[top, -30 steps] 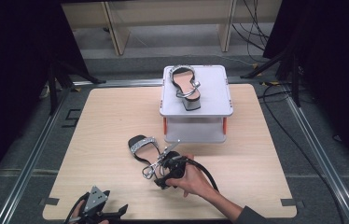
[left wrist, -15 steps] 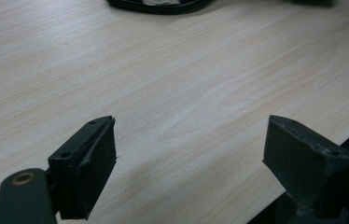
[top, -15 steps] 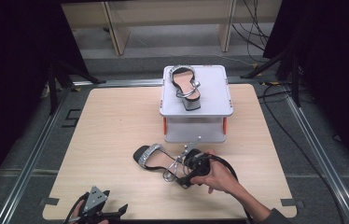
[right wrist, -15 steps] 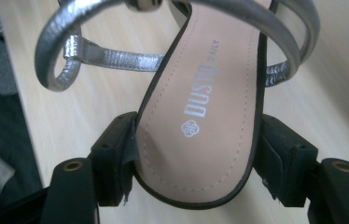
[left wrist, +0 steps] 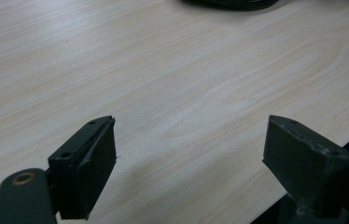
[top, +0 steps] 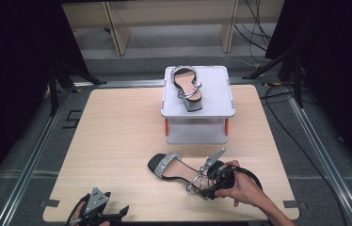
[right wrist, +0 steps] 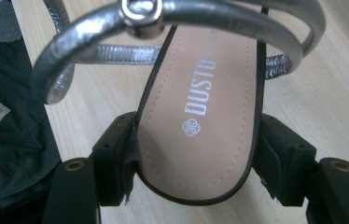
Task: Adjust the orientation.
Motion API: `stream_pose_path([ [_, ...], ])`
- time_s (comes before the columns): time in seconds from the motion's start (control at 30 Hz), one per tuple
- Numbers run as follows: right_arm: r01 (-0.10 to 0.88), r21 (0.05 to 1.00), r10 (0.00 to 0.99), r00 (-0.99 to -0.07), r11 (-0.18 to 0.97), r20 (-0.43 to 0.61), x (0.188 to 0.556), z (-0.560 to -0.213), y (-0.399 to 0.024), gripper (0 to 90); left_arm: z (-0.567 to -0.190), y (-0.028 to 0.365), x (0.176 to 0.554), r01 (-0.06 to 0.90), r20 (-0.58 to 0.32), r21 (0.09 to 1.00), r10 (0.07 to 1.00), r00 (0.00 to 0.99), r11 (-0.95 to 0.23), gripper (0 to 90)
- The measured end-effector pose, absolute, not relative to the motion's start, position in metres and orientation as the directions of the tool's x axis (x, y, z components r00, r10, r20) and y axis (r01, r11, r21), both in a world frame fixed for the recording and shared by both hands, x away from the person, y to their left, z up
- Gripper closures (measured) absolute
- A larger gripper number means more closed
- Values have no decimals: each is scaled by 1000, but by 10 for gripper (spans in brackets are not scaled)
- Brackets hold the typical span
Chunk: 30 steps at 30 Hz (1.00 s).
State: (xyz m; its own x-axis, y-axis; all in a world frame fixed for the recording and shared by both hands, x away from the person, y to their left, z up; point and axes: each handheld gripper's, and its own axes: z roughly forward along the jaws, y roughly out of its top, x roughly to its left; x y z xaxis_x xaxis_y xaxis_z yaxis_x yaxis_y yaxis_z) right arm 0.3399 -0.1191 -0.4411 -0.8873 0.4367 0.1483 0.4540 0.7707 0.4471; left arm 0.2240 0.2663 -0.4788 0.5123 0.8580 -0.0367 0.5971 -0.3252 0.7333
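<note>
A light wooden surface (top: 117,141) is seen from above, with a white two-tier stand (top: 197,101) set on its far middle part. This stand is taken as the landmark.

On top of the stand a heeled sandal (top: 187,87) is seen, black-soled with silver straps, lying well apart from both hand-held grippers.

Just in front of the stand, on the near side, a second sandal (top: 174,168) is found. Its silver-banded toe is pointed away to the left of the stand's front, and its heel end is held at the right hand-held gripper (top: 208,182). That gripper is carried by the right hand (top: 242,188), in front of and slightly right of the stand.

In the right gripper view, the heel end of the second sandal (right wrist: 200,121) is seen pinched between the two black jaws, one jaw pressed on each edge of the tan insole. The insole is marked "BUSTO". A silver ankle strap (right wrist: 172,23) with a round buckle is arched above the insole.

The left hand-held gripper (top: 100,212) is noted well in front of the stand and to its left, at the near edge of the surface. In the left gripper view its jaws are spread wide with bare wood between them, and nothing is held.
</note>
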Motion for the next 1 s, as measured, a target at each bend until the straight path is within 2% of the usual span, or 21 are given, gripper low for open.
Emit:
stream_pose_path([
  [0.1, 468, 451, 435, -882, 760, 182, 342, -439, -122, 343, -479, 266, 224, 595, -37, 735, 857, 514, -325, 165],
  [0.17, 479, 495, 443, -875, 725, 197, 344, -429, -128, 271, -479, 266, 224, 596, -39, 735, 857, 514, -324, 165],
  [0.23, 487, 531, 459, -866, 693, 195, 343, -413, -133, 254, -479, 266, 224, 595, -45, 738, 857, 513, -318, 165],
  [0.3, 500, 575, 480, -854, 647, 202, 342, -396, -134, 253, -480, 264, 224, 589, -64, 751, 855, 515, -299, 165],
  [0.43, 502, 634, 507, -840, 588, 195, 354, -370, -119, 263, -479, 265, 225, 594, -31, 729, 852, 523, -339, 165],
  [0.57, 542, 600, 541, -815, 588, 207, 371, -373, -94, 263, -478, 266, 224, 595, -57, 740, 853, 519, -313, 165],
  [0.6, 542, 561, 551, -816, 626, 174, 376, -378, -83, 261, -478, 266, 224, 595, -58, 741, 852, 520, -312, 165],
  [0.7, 511, 532, 536, -835, 675, 122, 384, -390, -67, 257, -478, 267, 224, 591, -32, 731, 848, 528, -341, 165],
  [0.77, 523, 500, 543, -831, 690, 119, 386, -397, -58, 251, -479, 264, 223, 587, -68, 753, 852, 519, -297, 165],
  [1.0, 516, 425, 533, -841, 744, 88, 394, -422, -37, 247, -479, 264, 223, 587, -62, 750, 850, 522, -306, 165],
])
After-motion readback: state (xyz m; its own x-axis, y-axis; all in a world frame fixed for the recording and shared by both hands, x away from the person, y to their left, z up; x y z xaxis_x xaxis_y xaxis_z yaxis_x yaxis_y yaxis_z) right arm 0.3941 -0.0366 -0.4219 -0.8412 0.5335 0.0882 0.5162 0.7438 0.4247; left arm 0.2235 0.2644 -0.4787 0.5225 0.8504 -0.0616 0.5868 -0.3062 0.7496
